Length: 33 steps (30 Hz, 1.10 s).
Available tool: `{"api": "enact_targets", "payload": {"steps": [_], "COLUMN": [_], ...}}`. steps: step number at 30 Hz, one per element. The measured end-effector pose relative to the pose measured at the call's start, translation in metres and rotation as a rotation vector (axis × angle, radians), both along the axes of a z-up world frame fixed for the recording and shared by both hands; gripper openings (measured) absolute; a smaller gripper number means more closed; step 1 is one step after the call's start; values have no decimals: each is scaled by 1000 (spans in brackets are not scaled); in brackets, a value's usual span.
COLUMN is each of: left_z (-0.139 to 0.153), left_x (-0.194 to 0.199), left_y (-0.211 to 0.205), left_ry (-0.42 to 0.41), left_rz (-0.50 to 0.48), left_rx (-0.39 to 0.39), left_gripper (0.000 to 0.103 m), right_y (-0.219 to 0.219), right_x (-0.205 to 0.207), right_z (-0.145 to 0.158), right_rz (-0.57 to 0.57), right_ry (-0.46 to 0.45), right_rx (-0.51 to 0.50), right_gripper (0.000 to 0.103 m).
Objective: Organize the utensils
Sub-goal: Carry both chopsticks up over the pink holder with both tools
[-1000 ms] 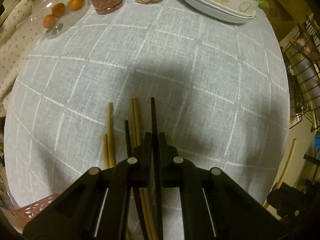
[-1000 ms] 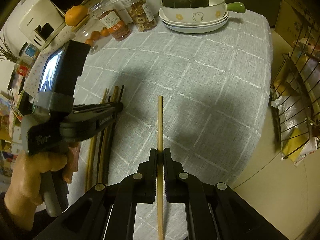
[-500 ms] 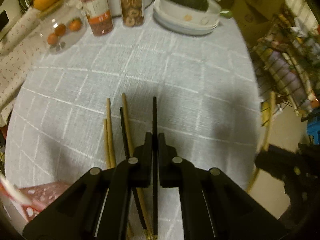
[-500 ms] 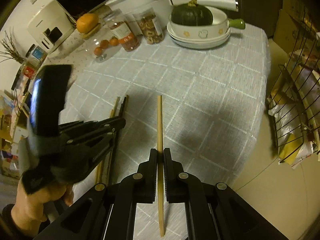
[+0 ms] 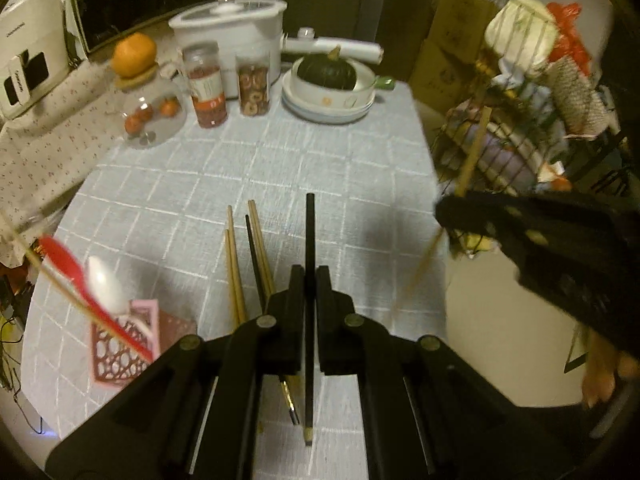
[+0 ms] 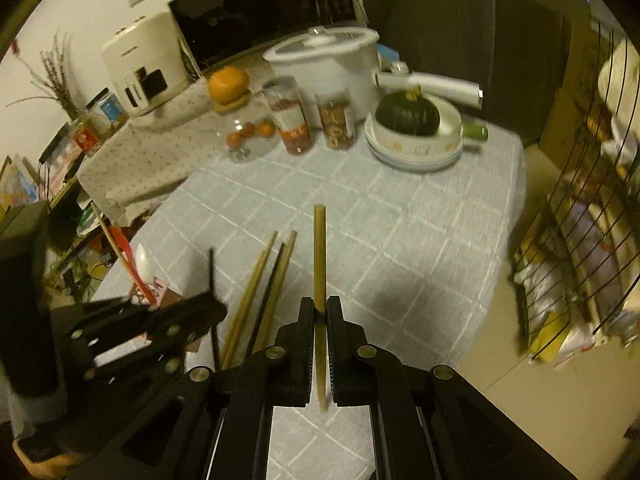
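White lettering on the toaster (image 5: 24, 52) blurs, perhaps unreadable; labelled jar (image 5: 206, 88) likewise.

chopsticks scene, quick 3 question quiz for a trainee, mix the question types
1. True or false: the left hand-held gripper is shut on a black chopstick.
2. The right hand-held gripper holds: A) a red spoon B) a wooden chopstick C) nothing
3. Fill in: the loose chopsticks lie on the ____ tablecloth.

Key: 1 true; 2 B; 3 grey checked
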<state>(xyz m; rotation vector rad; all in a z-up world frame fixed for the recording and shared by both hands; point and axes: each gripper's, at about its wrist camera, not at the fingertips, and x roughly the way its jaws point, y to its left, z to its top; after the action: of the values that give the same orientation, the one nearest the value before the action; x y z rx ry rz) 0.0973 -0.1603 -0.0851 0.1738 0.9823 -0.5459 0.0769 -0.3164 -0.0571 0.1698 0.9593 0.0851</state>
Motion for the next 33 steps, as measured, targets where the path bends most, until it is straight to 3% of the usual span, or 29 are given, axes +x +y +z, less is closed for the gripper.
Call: {"api": "enact_targets", "payload": {"steps": [11,18,25,29,33], "left_z": [44,78,132,152,157], "left_x": [-29,-34,-57,-65,-63], "left_y": [62,100,140,162,175], "left_ry": [-117,-144,-288,-370,-426], "left_rz": [21,47,70,103,143], "left_rx": [-157,-294,-418,-432,-391], "left_gripper": [6,6,6,6,6], "right_y": [33,50,70,84,98], "right_x": [-7,-14,-19,-22,-23], "right_z": [38,56,81,96,104], "right_rz": [65,104,145,177,206], "right_ry": [-124,-173,-241,-280,-302], "right_rx": [-63,-65,-43,-26,-2], "right_gripper": [6,6,6,6,6]}}
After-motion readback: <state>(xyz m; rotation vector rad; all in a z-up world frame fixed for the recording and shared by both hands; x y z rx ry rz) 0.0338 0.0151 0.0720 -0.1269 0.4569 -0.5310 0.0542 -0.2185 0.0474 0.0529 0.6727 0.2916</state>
